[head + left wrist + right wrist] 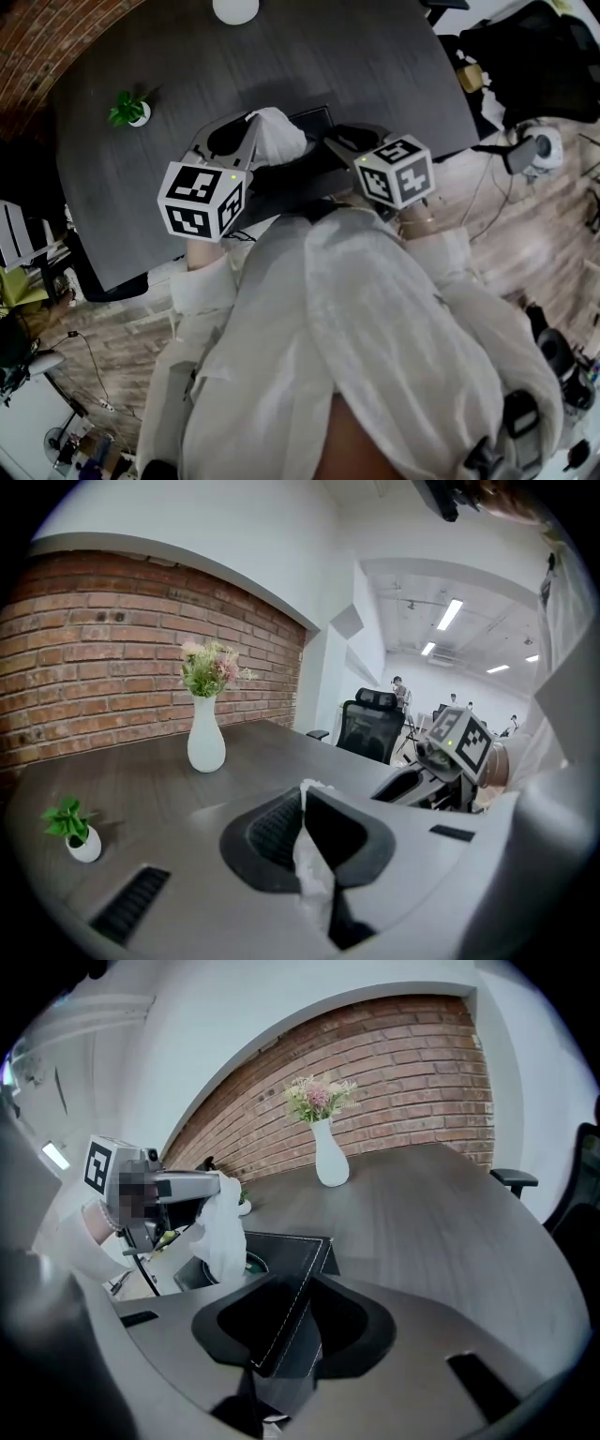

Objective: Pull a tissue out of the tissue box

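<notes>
A black tissue box point(314, 119) with white stitching lies near the front of the dark table point(281, 56). My left gripper point(251, 127) is shut on a white tissue point(279, 137) and holds it above the box's left side. In the left gripper view the tissue point(314, 874) hangs crumpled between the closed jaws. In the right gripper view the tissue point(223, 1232) dangles over the box's round opening. My right gripper point(334, 141) has its wide-set jaws on a corner of the box point(281, 1255).
A white vase with flowers point(205, 738) stands at the table's far side before a brick wall. A small potted plant point(129, 110) sits at the left. A black office chair point(370, 728) is beyond the table edge. Cables lie on the wooden floor.
</notes>
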A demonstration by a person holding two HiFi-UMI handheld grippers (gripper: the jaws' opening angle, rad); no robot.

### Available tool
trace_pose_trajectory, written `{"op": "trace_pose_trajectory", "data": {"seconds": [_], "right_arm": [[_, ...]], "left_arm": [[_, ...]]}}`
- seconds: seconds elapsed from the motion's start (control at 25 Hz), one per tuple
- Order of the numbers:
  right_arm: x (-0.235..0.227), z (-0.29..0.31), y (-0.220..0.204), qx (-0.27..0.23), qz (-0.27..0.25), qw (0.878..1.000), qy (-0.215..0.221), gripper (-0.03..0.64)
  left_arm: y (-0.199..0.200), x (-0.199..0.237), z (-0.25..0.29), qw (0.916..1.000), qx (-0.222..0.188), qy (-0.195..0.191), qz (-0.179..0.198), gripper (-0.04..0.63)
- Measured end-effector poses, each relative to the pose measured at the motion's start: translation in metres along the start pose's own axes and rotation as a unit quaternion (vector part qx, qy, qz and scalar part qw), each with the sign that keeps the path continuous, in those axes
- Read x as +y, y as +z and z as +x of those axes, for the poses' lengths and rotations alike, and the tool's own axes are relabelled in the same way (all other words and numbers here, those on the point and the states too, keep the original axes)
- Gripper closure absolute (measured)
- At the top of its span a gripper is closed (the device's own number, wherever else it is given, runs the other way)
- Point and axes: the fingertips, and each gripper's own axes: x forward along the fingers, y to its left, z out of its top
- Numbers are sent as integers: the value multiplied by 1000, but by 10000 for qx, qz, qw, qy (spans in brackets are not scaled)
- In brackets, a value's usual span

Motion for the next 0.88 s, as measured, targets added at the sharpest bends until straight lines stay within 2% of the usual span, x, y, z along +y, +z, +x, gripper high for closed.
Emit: {"op": "trace_pose_trajectory", "data": {"seconds": [0.32,0.88], "right_arm": [[1,2,0,165,-54,9998,-2,505],[-1,0,-2,136,-128,9998,-95,506]], "left_arm": [[20,13,-10,9992,-352,170,-49,583],[53,18,-22,9962,-851,194,-39,583]]}}
